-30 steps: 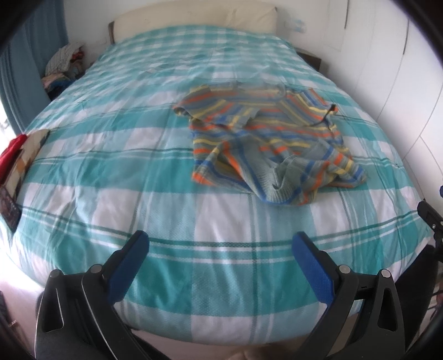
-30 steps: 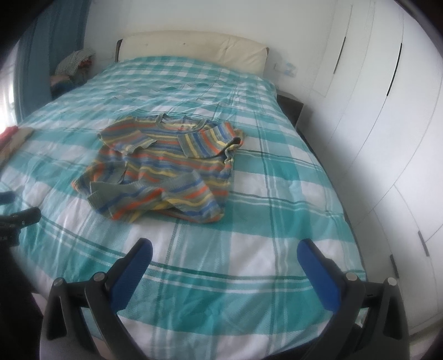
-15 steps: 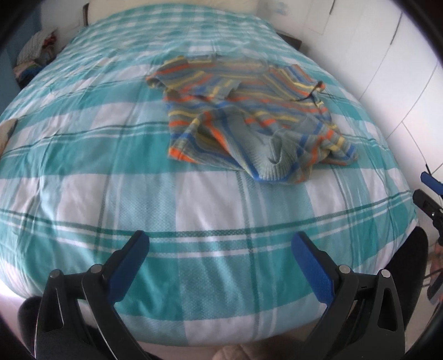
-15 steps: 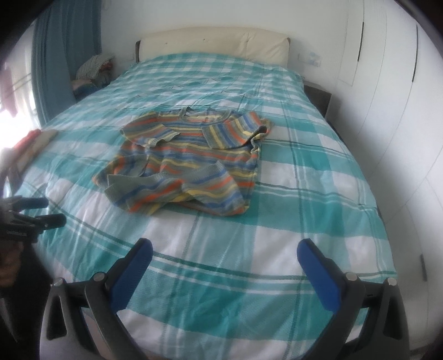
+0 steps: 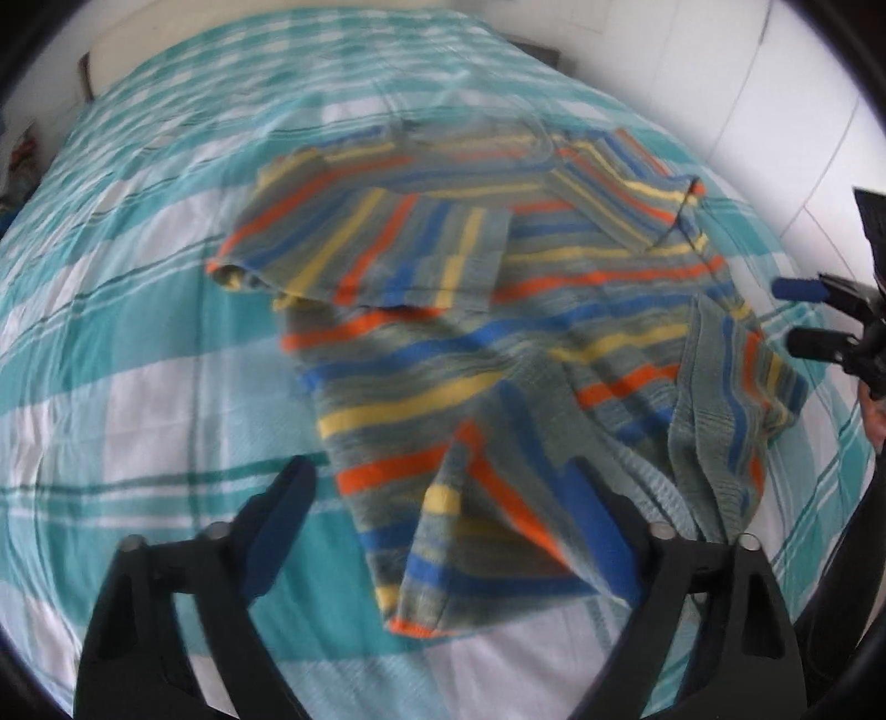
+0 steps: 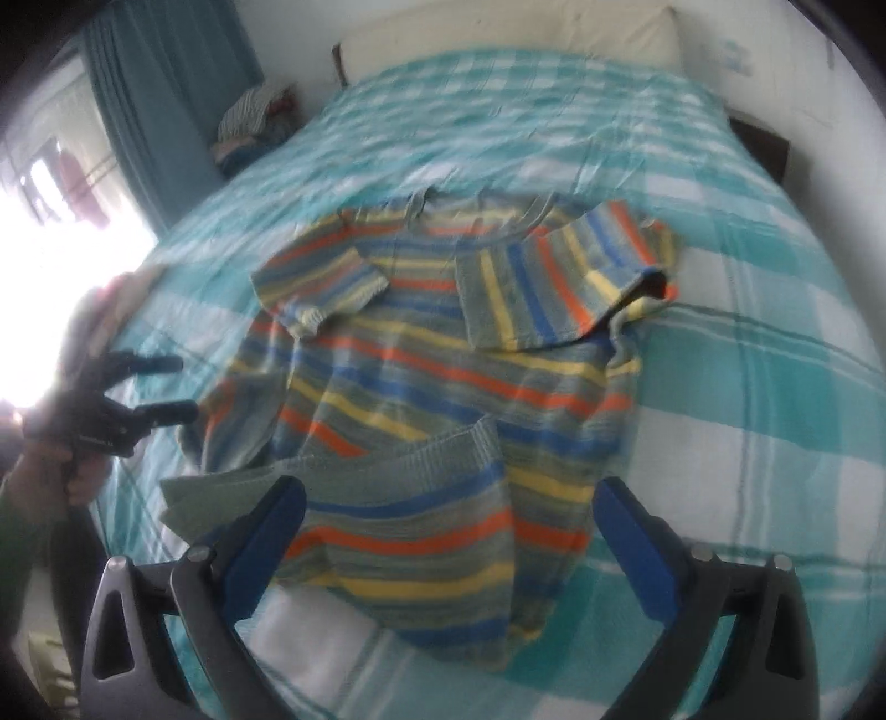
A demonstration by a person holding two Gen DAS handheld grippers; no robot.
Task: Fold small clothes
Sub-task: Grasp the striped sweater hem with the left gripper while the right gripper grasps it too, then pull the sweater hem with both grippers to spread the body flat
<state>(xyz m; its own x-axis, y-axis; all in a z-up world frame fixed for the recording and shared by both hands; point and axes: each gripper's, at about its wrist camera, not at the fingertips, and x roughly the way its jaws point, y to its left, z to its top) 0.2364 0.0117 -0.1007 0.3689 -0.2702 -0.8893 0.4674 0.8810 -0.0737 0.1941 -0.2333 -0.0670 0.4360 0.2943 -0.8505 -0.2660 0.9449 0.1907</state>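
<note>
I saw a sweater [image 5: 498, 343] striped orange, yellow, blue and grey-green on a teal-and-white checked bedspread [image 5: 138, 354].

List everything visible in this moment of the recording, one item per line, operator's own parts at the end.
striped sweater: one, grey with orange, yellow and blue stripes, crumpled mid-bed
bed cover: one, teal and white check, beneath the sweater
headboard: one, cream, far end
curtain: one, teal, by the window
clothes pile: one, mixed colours, beside the curtain
wardrobe doors: white, alongside the bed
left claw: open, blue pads, at the sweater's near hem
right claw: open, blue pads, at the near hem
</note>
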